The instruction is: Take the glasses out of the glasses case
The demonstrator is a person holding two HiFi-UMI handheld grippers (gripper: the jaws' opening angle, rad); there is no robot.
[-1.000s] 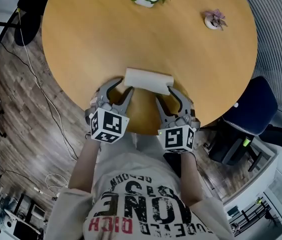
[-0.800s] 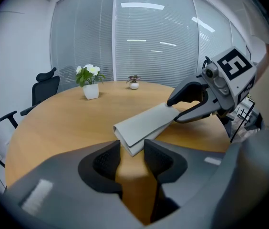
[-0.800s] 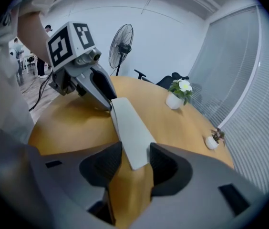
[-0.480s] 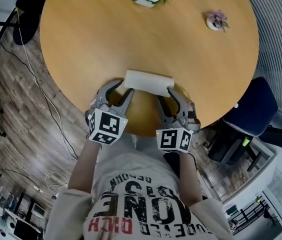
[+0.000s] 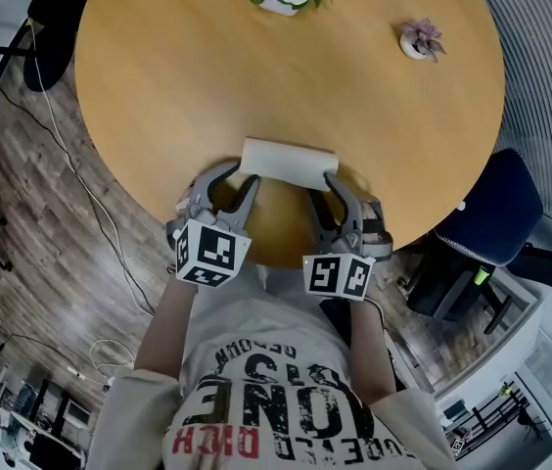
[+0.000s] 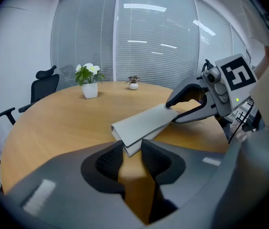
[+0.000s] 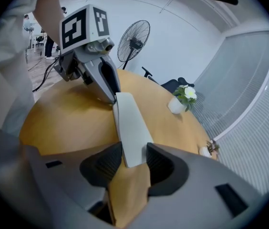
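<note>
**Bracing both ends of the shut case before working the lid**

My left gripper [image 6: 132, 150] is taking the left end of the glasses case [image 5: 289, 160] — its jaws have just been narrowing, and the pads are now pinching that end's near corner. The case is lying shut on the worktop [image 5: 188, 76], close to the near edge and stretched between my two grippers. My right gripper [image 7: 134, 157] is clamping the case's right end, with the pale shell sitting snug between its pads.

I am judging this to be the bracing step, ahead of lifting the lid. To do it well, one gripper should be pressing only the lower half down on the worktop while the other is catching the lid's lip alone. Biting both layers together would only be locking the case. Two layers are showing at the left end, so that is where I should be looking for the seam. The squeeze should be light, since the shell looks thin and could slide on the smooth wood.

The glasses are not showing anywhere — I am assuming they are inside. I cannot tell where the hinge or clasp is sitting. In the head view the marker cubes [image 5: 212, 250] are covering the rear of both grippers.
</note>
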